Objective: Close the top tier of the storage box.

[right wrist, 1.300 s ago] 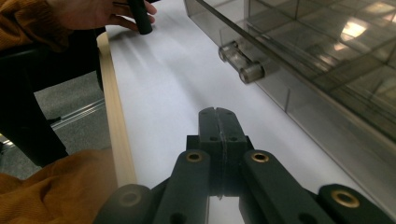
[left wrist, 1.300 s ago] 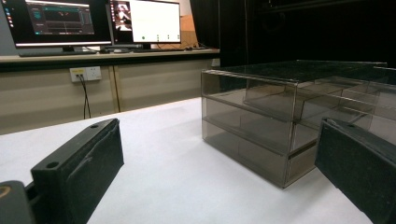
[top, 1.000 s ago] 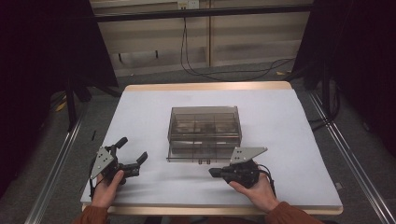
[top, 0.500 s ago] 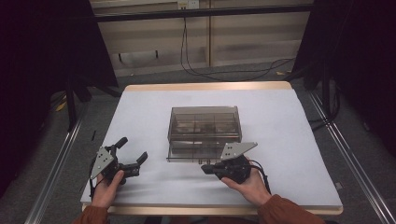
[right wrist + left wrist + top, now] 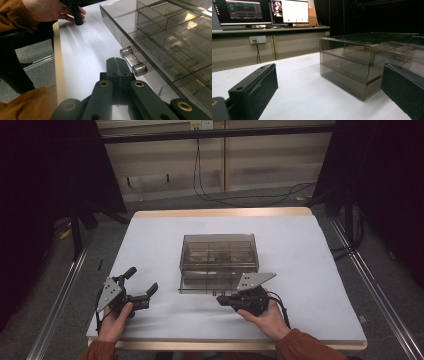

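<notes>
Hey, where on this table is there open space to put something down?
Bare white cover lies behind the smoked plastic drawer box up to the table far edge, and along both sides of it. The near edge is crowded: left gripper at one corner, right gripper against the box front.

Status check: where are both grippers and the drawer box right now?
Left gripper open, resting on table, clear of box. Right gripper shut, empty, jaw tips beside the drawer handle. Smoked drawer box centered, drawers closed. Nothing in the way.
</notes>
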